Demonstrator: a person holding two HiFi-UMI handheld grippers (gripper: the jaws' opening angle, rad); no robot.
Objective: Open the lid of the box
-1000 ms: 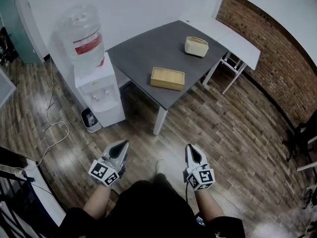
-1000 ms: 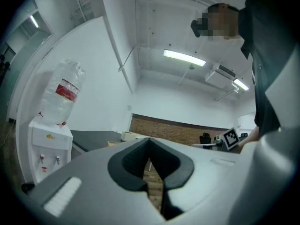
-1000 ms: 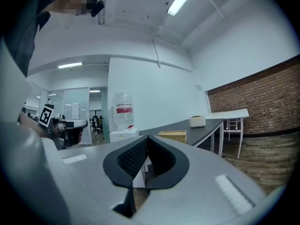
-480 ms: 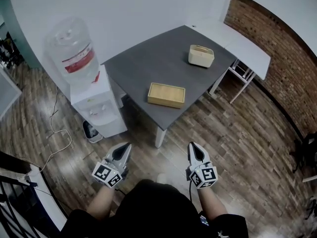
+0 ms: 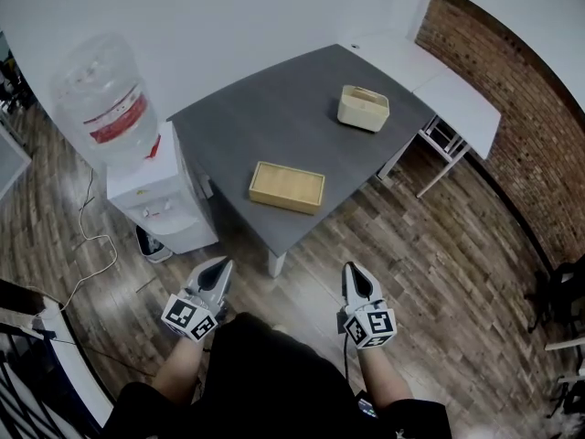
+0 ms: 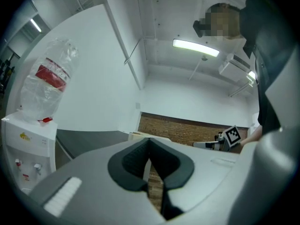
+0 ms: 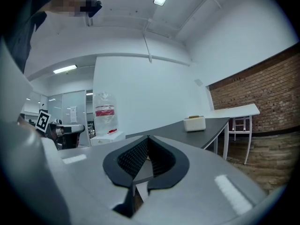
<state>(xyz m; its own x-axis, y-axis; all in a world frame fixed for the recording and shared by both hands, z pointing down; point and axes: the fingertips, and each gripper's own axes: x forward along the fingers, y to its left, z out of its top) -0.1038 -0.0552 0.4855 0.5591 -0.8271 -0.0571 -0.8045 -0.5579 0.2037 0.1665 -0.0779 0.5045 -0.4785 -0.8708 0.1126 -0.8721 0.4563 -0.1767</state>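
A flat wooden box (image 5: 287, 187) with its lid down lies near the front edge of the dark grey table (image 5: 274, 117). A smaller cream box (image 5: 363, 108) stands further back on the right; the right gripper view shows this cream box (image 7: 194, 123) too. My left gripper (image 5: 222, 264) and right gripper (image 5: 351, 269) hang side by side above the wooden floor, short of the table and pointing at it. Both are shut with nothing between the jaws, as the left gripper (image 6: 149, 141) and right gripper (image 7: 148, 138) show in their own views.
A white water dispenser (image 5: 151, 195) with a big bottle (image 5: 96, 103) stands against the table's left side. A white desk (image 5: 439, 85) adjoins the table at the back right, before a brick wall (image 5: 512, 108). A cable (image 5: 87, 245) lies on the floor at the left.
The table and the wooden box have come nearer and shifted left in the head view as the person walks towards them. Both grippers stay shut and side by side.
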